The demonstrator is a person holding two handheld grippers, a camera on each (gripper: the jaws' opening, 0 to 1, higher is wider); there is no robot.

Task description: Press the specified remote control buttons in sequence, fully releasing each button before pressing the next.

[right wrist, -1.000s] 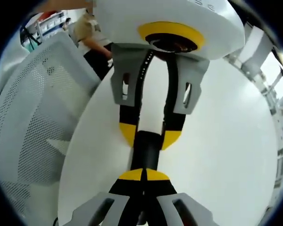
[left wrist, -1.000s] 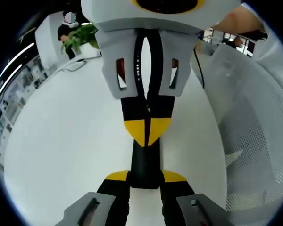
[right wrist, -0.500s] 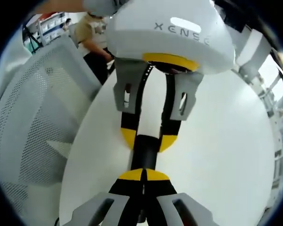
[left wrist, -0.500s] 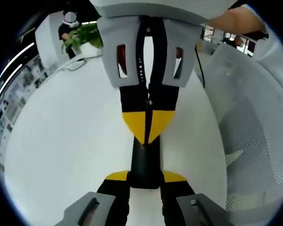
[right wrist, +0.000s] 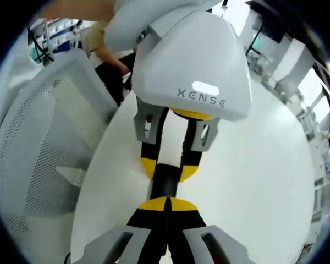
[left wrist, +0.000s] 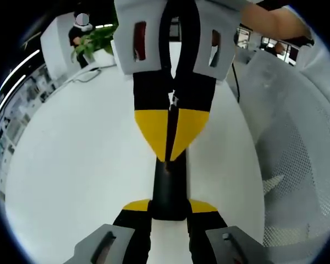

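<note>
The black remote control [left wrist: 169, 184] lies lengthwise on the white table [left wrist: 71, 165], its near end clamped between the left gripper [left wrist: 169, 205]'s yellow-tipped jaws. The right gripper [right wrist: 166, 204]'s jaws are closed together, tips down on the remote, probably on a button. The left gripper's white housing reads "XENSE", last letter unclear. A white mesh chair [right wrist: 38, 148] stands beside the table.

Left gripper [left wrist: 169, 204]: grey slotted jaw bases, black jaws, yellow tip pads, right gripper [right wrist: 166, 204]: same grey bases, black jaws, yellow tips, left gripper housing: white rounded shell, grey "XENSE"-style lettering, yellow ring beneath, grey cut-out brackets, red inserts in right gripper's brackets.
</note>
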